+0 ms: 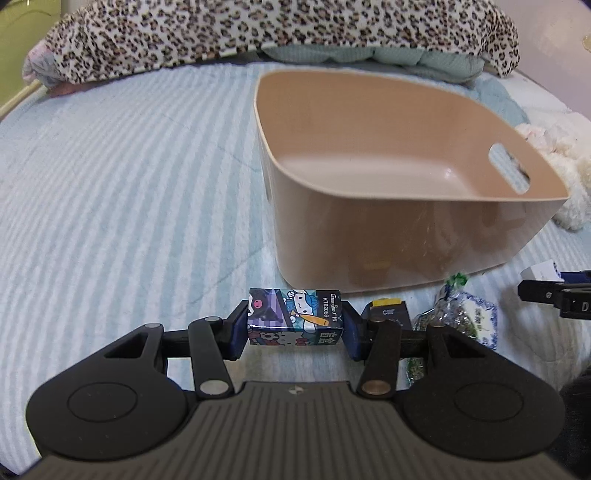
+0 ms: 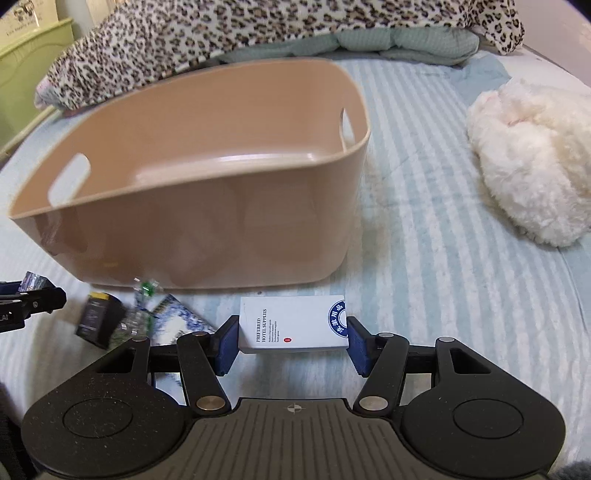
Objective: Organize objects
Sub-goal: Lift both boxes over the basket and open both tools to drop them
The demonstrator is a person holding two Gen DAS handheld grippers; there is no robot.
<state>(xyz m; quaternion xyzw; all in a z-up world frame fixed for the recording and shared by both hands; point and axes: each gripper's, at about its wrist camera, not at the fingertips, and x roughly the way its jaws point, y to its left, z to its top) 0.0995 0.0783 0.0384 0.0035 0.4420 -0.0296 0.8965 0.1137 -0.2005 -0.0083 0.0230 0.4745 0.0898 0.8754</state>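
A: What carries the objects?
B: A bed (image 1: 110, 192) with a pale blue striped cover.
A: What lies on it?
B: A tan bin (image 2: 207, 229); near its front, a black-and-yellow box (image 2: 98, 323) and patterned packet (image 1: 465, 317); a white plush (image 2: 535, 162); behind, a leopard-print blanket (image 1: 258, 29).

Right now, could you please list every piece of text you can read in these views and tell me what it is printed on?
"KT82089": on the cartoon box in the left gripper.
"PREFERRED HOTEL SUPPLIES": on the white box in the right gripper.
White box's smaller lines and round blue seal: too small to read.
Blue-and-white packet and black box: print blurred.
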